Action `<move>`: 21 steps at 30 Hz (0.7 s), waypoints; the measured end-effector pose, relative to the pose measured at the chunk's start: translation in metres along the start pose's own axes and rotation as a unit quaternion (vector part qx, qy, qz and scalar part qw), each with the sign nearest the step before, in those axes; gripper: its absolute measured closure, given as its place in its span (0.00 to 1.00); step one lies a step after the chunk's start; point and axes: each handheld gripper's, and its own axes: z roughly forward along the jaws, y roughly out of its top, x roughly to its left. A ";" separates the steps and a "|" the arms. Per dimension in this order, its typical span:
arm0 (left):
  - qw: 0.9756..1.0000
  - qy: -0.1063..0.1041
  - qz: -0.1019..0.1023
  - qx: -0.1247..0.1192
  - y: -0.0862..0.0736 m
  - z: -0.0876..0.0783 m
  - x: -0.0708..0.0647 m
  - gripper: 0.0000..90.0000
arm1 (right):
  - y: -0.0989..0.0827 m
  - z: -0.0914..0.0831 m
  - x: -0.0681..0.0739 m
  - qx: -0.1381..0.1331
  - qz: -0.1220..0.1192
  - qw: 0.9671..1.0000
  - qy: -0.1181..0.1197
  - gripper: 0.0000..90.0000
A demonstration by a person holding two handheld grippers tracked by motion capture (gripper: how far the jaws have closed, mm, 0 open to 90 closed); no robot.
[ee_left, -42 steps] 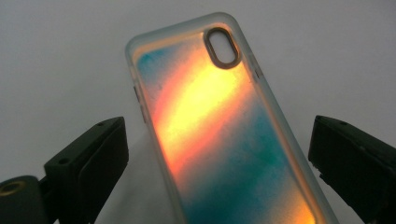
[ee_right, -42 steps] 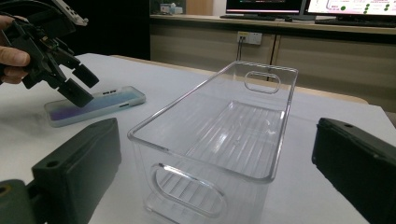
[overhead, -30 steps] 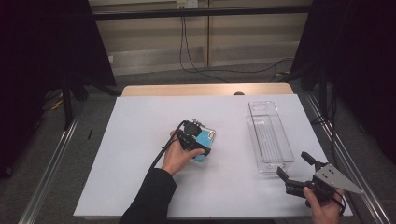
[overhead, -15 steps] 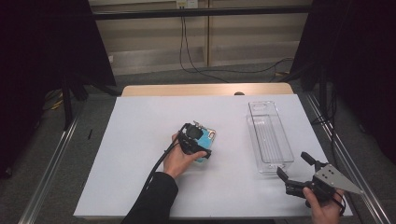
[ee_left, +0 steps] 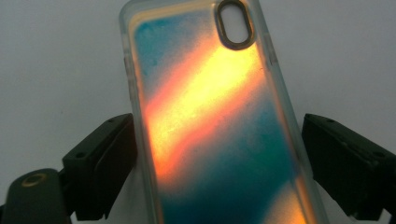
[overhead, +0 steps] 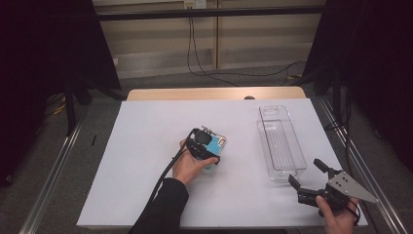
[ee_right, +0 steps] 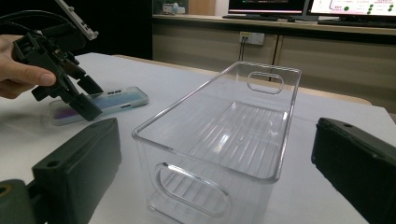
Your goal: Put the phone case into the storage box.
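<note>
A phone case [overhead: 217,143] with a blue and orange back lies flat on the white table [overhead: 141,161], camera cut-out at its far end [ee_left: 236,23]. My left gripper [overhead: 207,148] points down over it, and its jaws have just been closing. In the left gripper view the case [ee_left: 219,116] runs up between the jaws, and the left gripper [ee_left: 217,121] has a pad against each long edge. My right gripper [overhead: 305,170] rests open at the table's near right corner, with nothing between its fingers. It faces the near end of an empty clear plastic bin [ee_right: 219,154].
The clear bin [overhead: 280,141] stands lengthwise on the right half of the table, with a handle cut-out at each end. From the right gripper view the left gripper [ee_right: 91,100] and the case [ee_right: 112,100] show beyond the bin's left side. Metal rails run along both table sides.
The left hand has stayed over the phone case with a slight shift of the gripper. The right gripper and the bin have not moved.
</note>
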 end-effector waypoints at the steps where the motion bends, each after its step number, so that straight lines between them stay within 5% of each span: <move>1: 1.000 0.000 0.000 0.000 0.000 0.000 0.000 0.15 | 0.000 0.000 0.000 0.000 0.000 1.000 0.000 0.01; 21: 1.000 0.000 -0.005 0.003 0.000 -0.004 -0.001 0.19 | 0.000 0.000 -0.001 0.001 0.001 1.000 -0.003 0.01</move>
